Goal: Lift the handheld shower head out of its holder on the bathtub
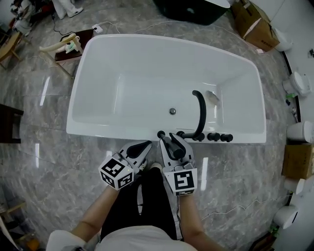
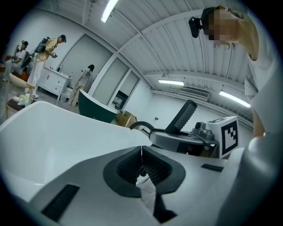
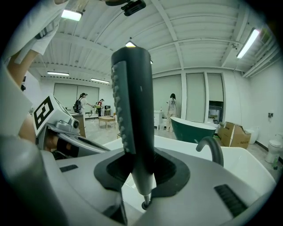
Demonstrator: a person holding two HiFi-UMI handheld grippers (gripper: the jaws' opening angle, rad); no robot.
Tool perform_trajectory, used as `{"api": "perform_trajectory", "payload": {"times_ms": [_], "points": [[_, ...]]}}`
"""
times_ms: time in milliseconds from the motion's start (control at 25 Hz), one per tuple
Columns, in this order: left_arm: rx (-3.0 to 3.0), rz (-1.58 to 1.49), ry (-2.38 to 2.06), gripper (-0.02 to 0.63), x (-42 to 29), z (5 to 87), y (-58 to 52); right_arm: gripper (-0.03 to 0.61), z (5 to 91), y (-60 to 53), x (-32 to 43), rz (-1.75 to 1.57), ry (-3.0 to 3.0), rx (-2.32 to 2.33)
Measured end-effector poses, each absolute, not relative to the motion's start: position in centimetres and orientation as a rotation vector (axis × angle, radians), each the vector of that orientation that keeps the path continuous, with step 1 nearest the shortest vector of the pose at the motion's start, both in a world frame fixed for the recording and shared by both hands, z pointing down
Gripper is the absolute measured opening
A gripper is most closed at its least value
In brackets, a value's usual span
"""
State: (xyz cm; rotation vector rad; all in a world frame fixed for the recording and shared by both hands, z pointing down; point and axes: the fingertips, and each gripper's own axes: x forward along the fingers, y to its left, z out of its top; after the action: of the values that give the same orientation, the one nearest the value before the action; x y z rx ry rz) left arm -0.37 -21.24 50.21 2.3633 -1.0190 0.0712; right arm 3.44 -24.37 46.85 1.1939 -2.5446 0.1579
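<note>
The white bathtub [image 1: 98, 130] lies in front of me, with a black arched spout [image 1: 200, 112] and black knobs [image 1: 219, 137] on its near rim. My right gripper [image 1: 169, 140] is shut on the slim black shower head [image 1: 172, 145], which stands upright between the jaws [image 3: 132, 110], and its lower end shows under them. A small black fitting [image 1: 161, 133] sits on the rim just beyond it. To its left, my left gripper [image 1: 145, 145] is shut and empty [image 2: 141, 164]. In the left gripper view the shower head [image 2: 184, 114] rises from the right gripper.
A dark green tub [image 1: 191, 10] and cardboard boxes [image 1: 255, 24] stand beyond the bathtub. A wooden stool [image 1: 66, 46] is at the far left. White fixtures [image 1: 299, 83] and a box [image 1: 297, 162] line the right side. People [image 3: 171, 108] stand far off.
</note>
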Motion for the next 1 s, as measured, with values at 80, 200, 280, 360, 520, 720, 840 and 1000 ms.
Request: {"api": "perform_trajectory", "payload": {"times_ms": [80, 200, 280, 360, 520, 720, 840, 1000], "points": [[2.373, 0.074, -1.011, 0.012, 0.0, 49.6, -20.9, 0.123, 46.0, -23.8, 3.8, 0.16, -2.55, 1.208], [2.39, 0.077, -0.999, 0.012, 0.5, 48.5, -20.5, 0.123, 44.7, -23.0, 4.3, 0.179, -2.554, 1.224], [2.403, 0.074, -0.993, 0.012, 0.8, 47.7, -20.3, 0.123, 43.9, -22.6, 4.7, 0.188, -2.559, 1.238], [2.414, 0.069, -0.989, 0.012, 1.0, 46.8, -20.1, 0.123, 42.8, -22.3, 5.2, 0.187, -2.564, 1.254], [2.438, 0.063, -0.977, 0.012, 1.3, 45.2, -19.9, 0.123, 40.2, -22.0, 6.1, 0.17, -2.579, 1.295], [2.463, 0.057, -0.963, 0.012, 1.2, 43.3, -20.1, 0.123, 37.1, -21.7, 7.1, 0.119, -2.591, 1.339], [2.478, 0.06, -0.949, 0.012, 1.6, 42.4, -20.1, 0.123, 35.7, -21.2, 7.6, 0.102, -2.592, 1.352], [2.516, 0.064, -0.913, 0.012, 2.3, 41.2, -20.0, 0.123, 34.4, -20.4, 7.8, 0.108, -2.589, 1.337]]}}
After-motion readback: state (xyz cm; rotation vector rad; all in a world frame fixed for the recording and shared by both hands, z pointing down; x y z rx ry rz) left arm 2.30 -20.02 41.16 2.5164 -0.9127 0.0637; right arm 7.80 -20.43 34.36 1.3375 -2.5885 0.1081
